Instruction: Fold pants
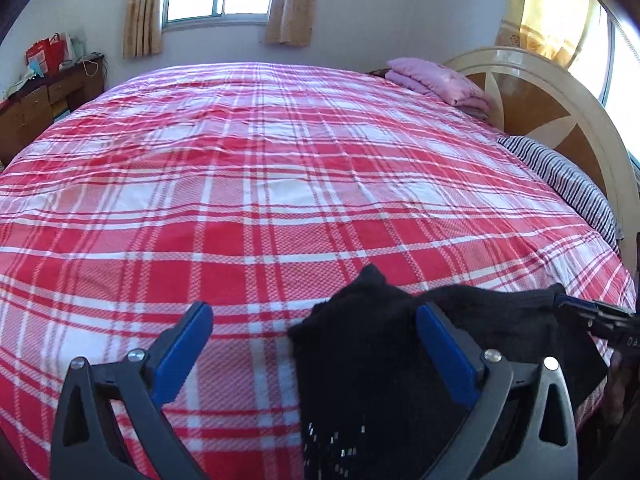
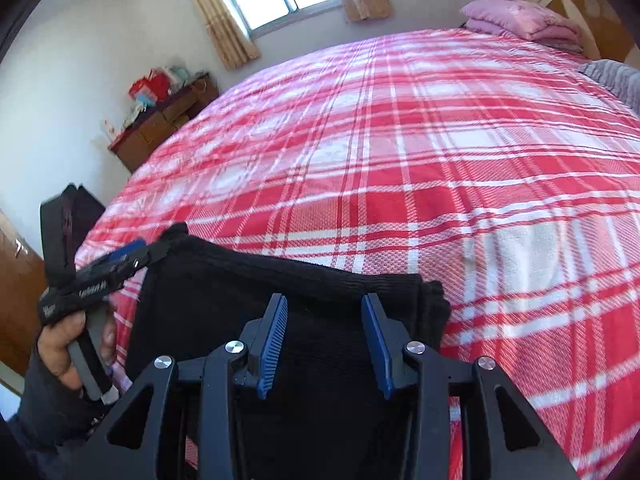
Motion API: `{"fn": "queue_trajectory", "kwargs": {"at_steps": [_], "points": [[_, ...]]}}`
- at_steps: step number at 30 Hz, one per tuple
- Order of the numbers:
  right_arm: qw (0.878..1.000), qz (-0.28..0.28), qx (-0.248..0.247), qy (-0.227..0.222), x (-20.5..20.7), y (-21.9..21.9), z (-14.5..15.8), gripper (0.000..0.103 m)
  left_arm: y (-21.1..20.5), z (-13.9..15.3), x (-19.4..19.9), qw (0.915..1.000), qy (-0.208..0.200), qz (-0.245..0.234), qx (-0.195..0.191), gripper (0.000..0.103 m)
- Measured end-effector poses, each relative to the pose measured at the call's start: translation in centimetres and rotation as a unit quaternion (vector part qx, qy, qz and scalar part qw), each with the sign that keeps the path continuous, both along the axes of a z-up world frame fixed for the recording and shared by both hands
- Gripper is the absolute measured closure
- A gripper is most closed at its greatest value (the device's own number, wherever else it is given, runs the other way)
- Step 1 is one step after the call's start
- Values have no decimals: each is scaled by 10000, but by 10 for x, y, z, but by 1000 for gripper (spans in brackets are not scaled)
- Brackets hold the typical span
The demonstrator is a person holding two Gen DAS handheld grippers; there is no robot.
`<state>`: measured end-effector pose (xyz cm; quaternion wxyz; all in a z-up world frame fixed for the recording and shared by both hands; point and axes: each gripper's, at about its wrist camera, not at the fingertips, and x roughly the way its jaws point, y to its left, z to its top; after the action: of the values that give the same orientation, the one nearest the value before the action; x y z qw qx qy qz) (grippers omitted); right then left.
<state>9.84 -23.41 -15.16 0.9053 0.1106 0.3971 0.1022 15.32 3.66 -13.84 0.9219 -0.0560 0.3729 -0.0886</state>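
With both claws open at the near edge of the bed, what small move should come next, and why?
Probably close the left claw on the near corner of the black pants: both claws are open, the right claw hovers over the bunched fabric, and nothing is gripped on the plaid bedspread.

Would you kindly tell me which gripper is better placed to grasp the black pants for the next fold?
Probably the right gripper: its open jaws sit squarely over the black pants, near the folded edge. The left gripper, also open, straddles the pants' side edge, half over the plaid bedspread.
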Motion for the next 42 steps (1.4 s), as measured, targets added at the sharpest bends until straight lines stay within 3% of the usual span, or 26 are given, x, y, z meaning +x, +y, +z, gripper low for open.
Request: {"fn": "queue_trajectory", "kwargs": {"at_steps": [2,6,13,16,22,29,34,37,39,42], "points": [[9995,-124,-100,-256,-18,-2,14,61,4,7,-14,9999,-83,7,150,0],[9976,169,-437,-502,-57,9,25,51,2,12,-37,9989,-163,-98,426,0],[9931,727,-875,-278,-85,30,-4,51,-18,-5,-47,9968,-7,-336,725,0],[9945,686,-777,-149,-80,24,-14,51,-20,-17,-46,9960,130,-382,795,0],[9927,839,-850,-180,-81,23,-16,51,-11,-27,-43,9977,320,-373,470,0],[9939,829,-709,-187,-80,20,-12,51,-9,-24,-63,9957,246,-542,710,0],[9964,622,-256,-513,-84,6,8,50,8,-28,-85,9948,172,-581,815,0],[9974,435,-579,-70,-72,4,-6,49,18,-36,-82,9960,308,-528,653,0],[9974,269,-668,-9,-69,-1,-13,49,23,-37,-79,9971,387,-503,409,0],[9996,211,-198,-40,-68,-15,-3,49,23,-23,-77,9978,148,-409,498,0]]}}
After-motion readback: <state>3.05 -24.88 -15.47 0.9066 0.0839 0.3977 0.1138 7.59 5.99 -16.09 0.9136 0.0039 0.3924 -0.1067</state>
